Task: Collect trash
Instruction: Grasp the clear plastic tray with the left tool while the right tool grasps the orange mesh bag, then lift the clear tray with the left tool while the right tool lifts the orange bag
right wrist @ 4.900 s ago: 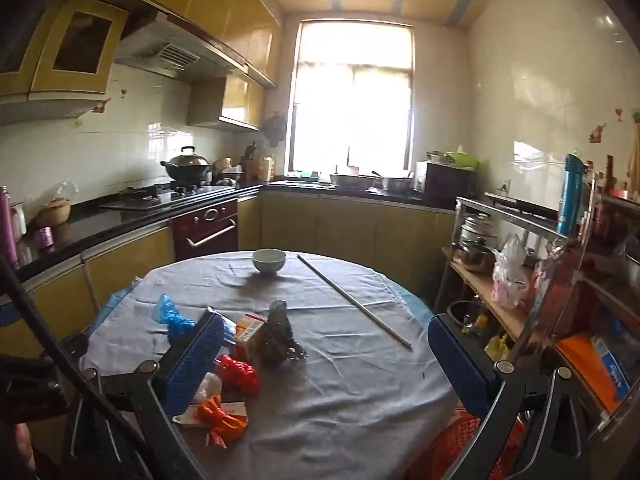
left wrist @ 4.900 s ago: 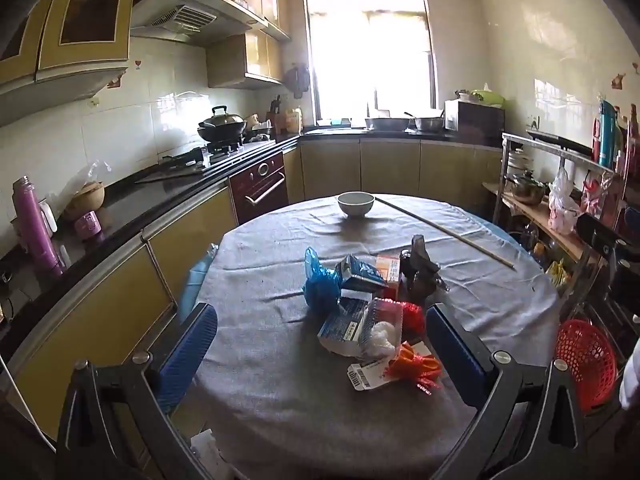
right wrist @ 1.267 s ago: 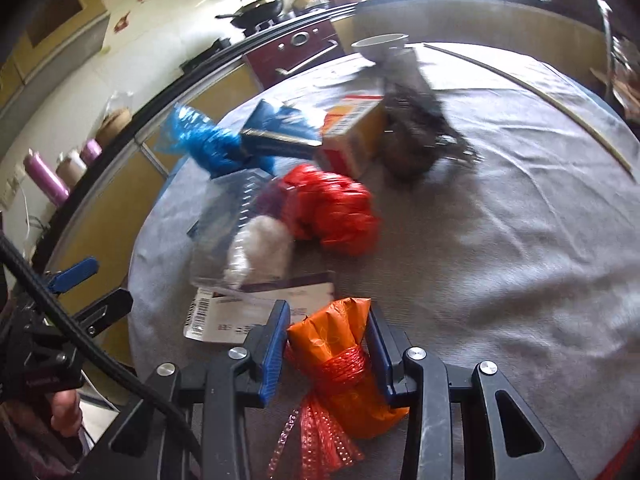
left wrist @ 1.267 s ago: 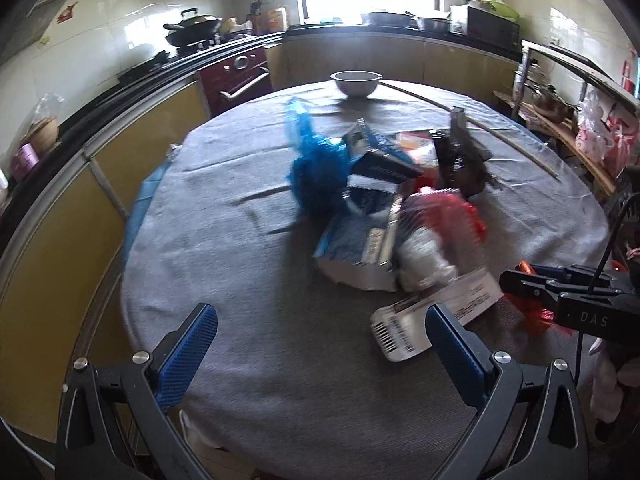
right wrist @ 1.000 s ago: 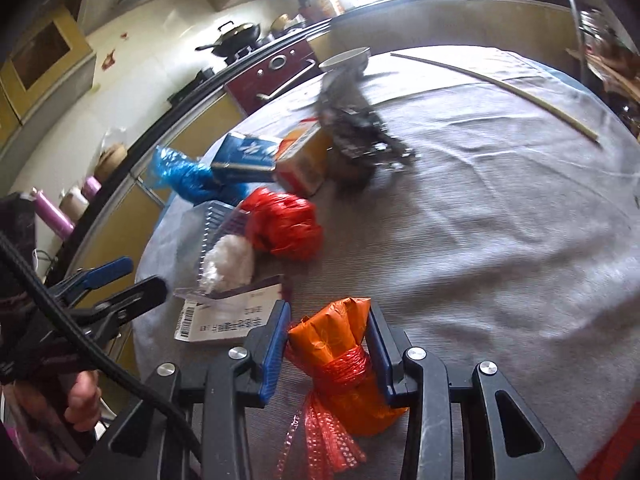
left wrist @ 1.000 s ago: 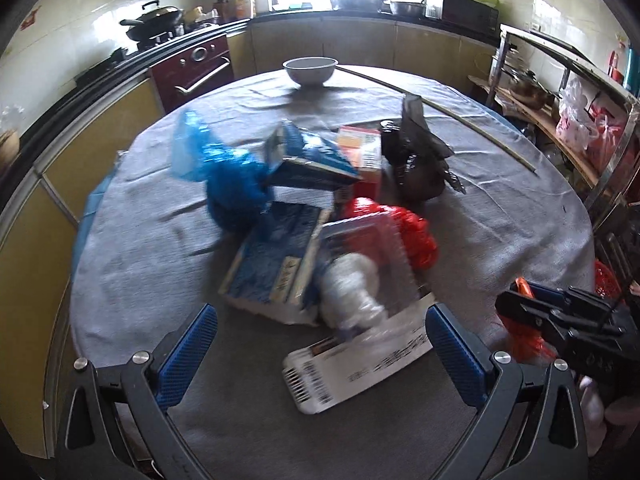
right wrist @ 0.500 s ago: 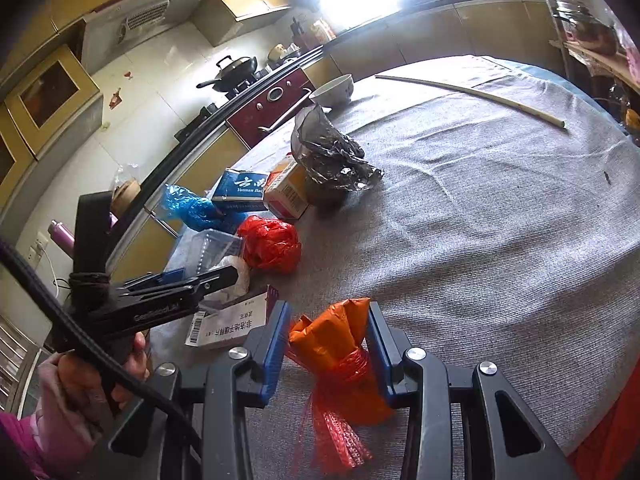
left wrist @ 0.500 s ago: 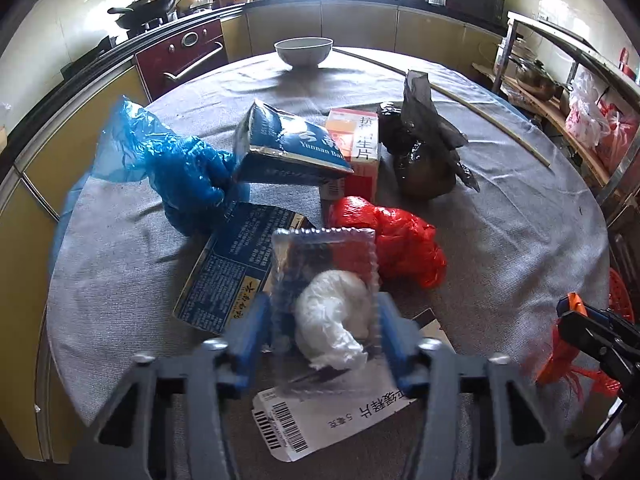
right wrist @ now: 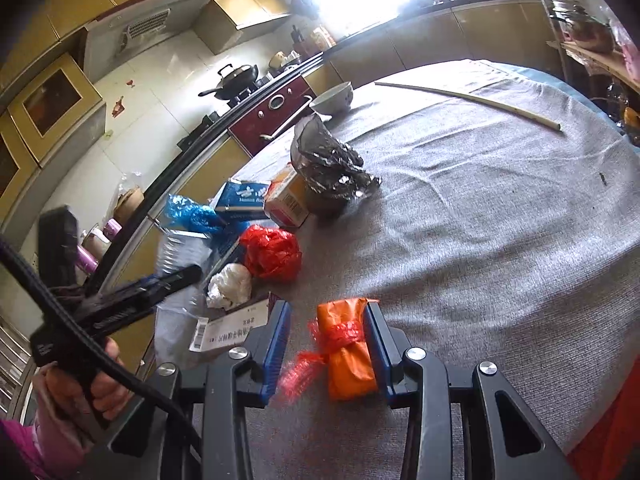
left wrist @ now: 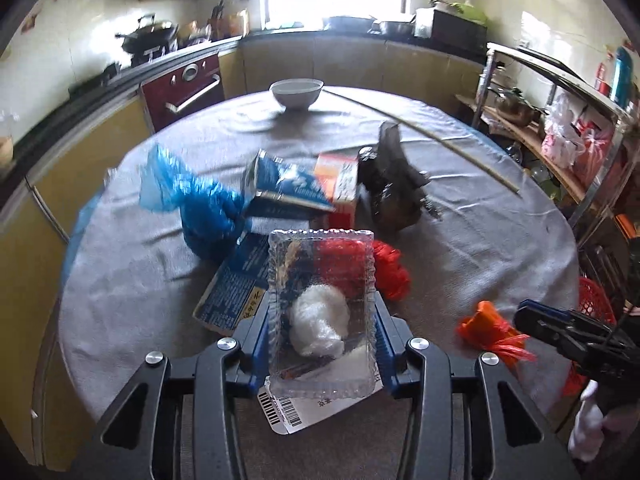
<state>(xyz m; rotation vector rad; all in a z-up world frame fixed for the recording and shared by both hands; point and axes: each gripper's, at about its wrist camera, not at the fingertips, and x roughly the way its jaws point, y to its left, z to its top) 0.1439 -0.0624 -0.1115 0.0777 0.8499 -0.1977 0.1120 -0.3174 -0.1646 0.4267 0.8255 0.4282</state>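
The left gripper (left wrist: 322,344), wide open a second ago, now clamps the clear tray (left wrist: 321,312), raised off the label (left wrist: 298,414).

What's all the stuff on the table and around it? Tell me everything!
clear tray: 1, see-through, white wad inside, in the left claw
orange bag: 1, orange, red tie, in the right claw
red bag: 1, red, mid table
blue bag: 1, blue, left of pile
blue boxes: 2, blue, by blue bag
orange carton: 1, orange-white, behind the pile
dark bag: 1, black, right of carton
label: 1, white, barcode, under tray
bowl: 1, white, far edge
stick: 1, pale, far right
table: 1, grey cloth
wok: 1, black, stove
left claw: 1, blue pads, shut
right claw: 1, blue pads, shut
hand: 1, on the left claw's handle
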